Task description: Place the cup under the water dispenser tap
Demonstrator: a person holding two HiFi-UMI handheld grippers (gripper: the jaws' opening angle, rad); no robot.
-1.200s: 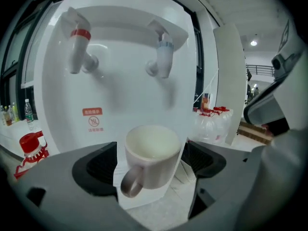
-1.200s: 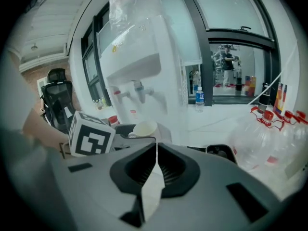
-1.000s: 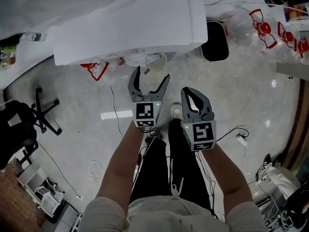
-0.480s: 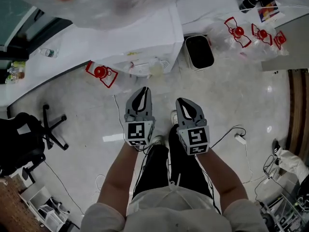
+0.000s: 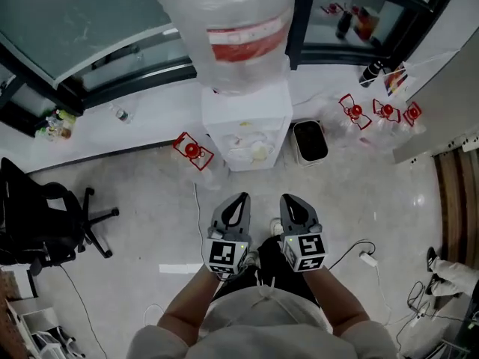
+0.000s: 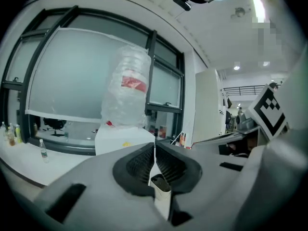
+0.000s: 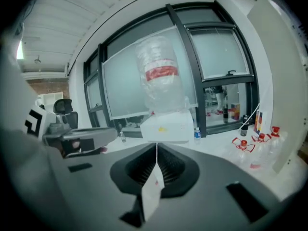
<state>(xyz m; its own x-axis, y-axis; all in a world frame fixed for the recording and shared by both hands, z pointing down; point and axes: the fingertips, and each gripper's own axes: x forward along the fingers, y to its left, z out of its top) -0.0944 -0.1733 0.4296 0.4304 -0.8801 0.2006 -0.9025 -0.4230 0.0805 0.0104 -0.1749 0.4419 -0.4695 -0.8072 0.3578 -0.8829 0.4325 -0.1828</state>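
An office: a swivel chair point(image 5: 34, 215), a bottled water dispenser point(image 5: 247, 118) and dark-framed glass partitions point(image 5: 82, 21).

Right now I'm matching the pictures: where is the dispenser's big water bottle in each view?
Head view: water bottle at top centre.
Left gripper view: water bottle left of centre.
Right gripper view: water bottle at upper centre.
Shared landmark: white dispenser under it.

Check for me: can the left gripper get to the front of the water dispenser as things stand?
Probably yes. Only bare floor shows between the left gripper and the water dispenser; the black bin stands off to one side. The gripper's jaws are shut, with nothing held.
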